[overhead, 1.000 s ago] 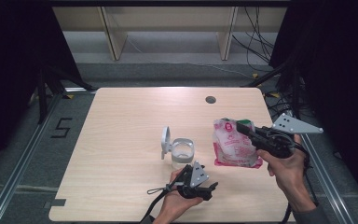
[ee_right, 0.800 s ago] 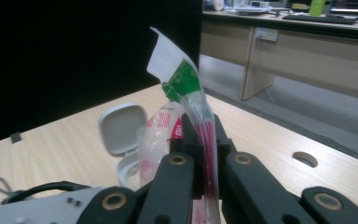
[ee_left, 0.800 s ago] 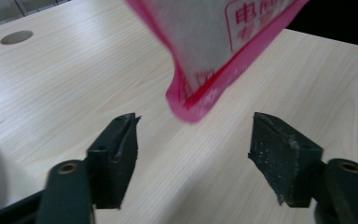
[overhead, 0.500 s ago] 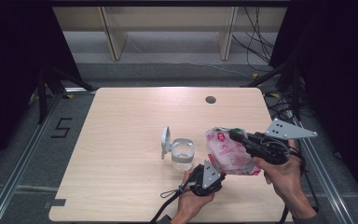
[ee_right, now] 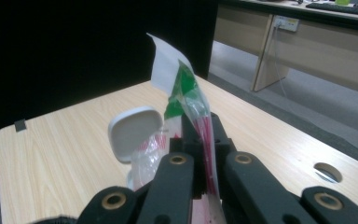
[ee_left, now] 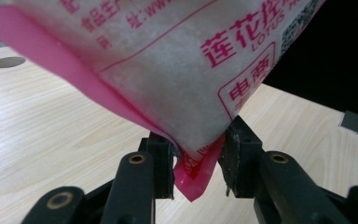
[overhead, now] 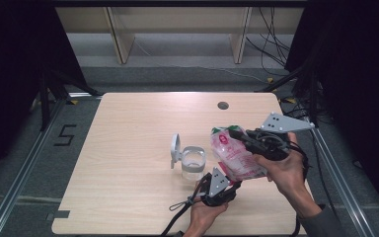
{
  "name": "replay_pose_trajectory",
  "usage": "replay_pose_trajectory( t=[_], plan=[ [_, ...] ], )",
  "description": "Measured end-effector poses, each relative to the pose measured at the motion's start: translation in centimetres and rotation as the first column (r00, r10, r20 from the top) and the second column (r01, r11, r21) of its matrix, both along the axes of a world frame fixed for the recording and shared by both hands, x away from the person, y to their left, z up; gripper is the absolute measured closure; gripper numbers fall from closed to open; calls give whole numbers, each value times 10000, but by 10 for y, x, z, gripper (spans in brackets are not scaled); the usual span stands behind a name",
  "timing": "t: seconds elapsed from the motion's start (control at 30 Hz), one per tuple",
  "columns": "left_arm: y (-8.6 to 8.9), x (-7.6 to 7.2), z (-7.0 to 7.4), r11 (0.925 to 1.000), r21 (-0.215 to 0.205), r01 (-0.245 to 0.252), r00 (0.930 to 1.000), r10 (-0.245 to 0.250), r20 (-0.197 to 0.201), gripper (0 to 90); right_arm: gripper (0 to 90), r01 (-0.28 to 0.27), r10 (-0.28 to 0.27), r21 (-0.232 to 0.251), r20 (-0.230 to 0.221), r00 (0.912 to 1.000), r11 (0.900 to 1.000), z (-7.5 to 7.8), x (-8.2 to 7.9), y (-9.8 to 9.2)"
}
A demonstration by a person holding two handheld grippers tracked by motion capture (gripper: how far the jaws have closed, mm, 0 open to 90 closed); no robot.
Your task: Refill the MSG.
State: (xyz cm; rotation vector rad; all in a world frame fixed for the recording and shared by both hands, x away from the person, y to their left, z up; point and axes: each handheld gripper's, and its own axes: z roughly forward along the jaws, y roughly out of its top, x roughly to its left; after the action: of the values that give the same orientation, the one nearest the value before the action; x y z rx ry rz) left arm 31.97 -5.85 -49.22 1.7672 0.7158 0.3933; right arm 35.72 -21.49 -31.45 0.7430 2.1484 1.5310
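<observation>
Pale wood-grain table, matte, w/ a round cable hole near the far edge. Left to right: clear plastic container w/ hinged white lid flipped open, standing just left of the bag.

Left gripper, low at the near edge: jaws have just been closing, now pinching the bag's bottom corner; in the left gripper view that pink seam tip sits between the pads.

Bag: thin glossy plastic, pink-red print, packed w/ white granules, held off the table between both grippers, beside the container.

Right gripper: jaws pressed together on the bag's crumpled top edge, green-and-white film.

Risks, as judged:
- corner hold is shallow; slick film could slip out when tipped.
- top looks open; granules may spill past the container's narrow mouth.
- light container could be knocked over by the bag.
</observation>
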Motion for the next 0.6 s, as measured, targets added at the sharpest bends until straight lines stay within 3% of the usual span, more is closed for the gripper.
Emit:
replay_pose_trajectory(
  t=[0.1, 0.13, 0.17, 0.33, 0.4, 0.43, 0.5, 0.6],
  plan=[
    [1, 1, -1, 9993, -360, -83, 10000, 83, 11, 679, 900, -45, 45, -22, -93, 9999, 10000, 1, 5, 6],
    [1, 2, -1, 9993, -358, -56, 10000, 56, 14, 679, 900, -128, 129, -94, 80, 9999, 9999, 1, 8, 8],
    [2, 2, 0, 9994, -325, -85, 10000, 85, 14, 680, 900, -41, 42, 36, -232, 9997, 10000, 1, 7, 10],
    [3, 4, 0, 9992, -388, -117, 9999, 118, 8, 682, 900, 33, -32, 117, -62, 10000, 9999, 1, 11, 15],
    [3, 5, 1, 9996, -242, -131, 9999, 133, 70, 683, 900, -98, 101, 124, -211, 9997, 9999, 1, 13, 16],
    [3, 5, 0, 9996, -201, -189, 9997, 192, 124, 685, 900, 136, -135, 136, -83, 9999, 9998, 0, 13, 17],
    [2, 8, -1, 9991, -425, -60, 9999, 66, 136, 686, 900, 5, -6, -67, -142, 9999, 10000, 1, 15, 17],
    [5, 7, 0, 9990, -406, -177, 9997, 184, 159, 687, 900, 18, -18, -6, -80, 10000, 10000, 1, 18, 19]
  ],
)
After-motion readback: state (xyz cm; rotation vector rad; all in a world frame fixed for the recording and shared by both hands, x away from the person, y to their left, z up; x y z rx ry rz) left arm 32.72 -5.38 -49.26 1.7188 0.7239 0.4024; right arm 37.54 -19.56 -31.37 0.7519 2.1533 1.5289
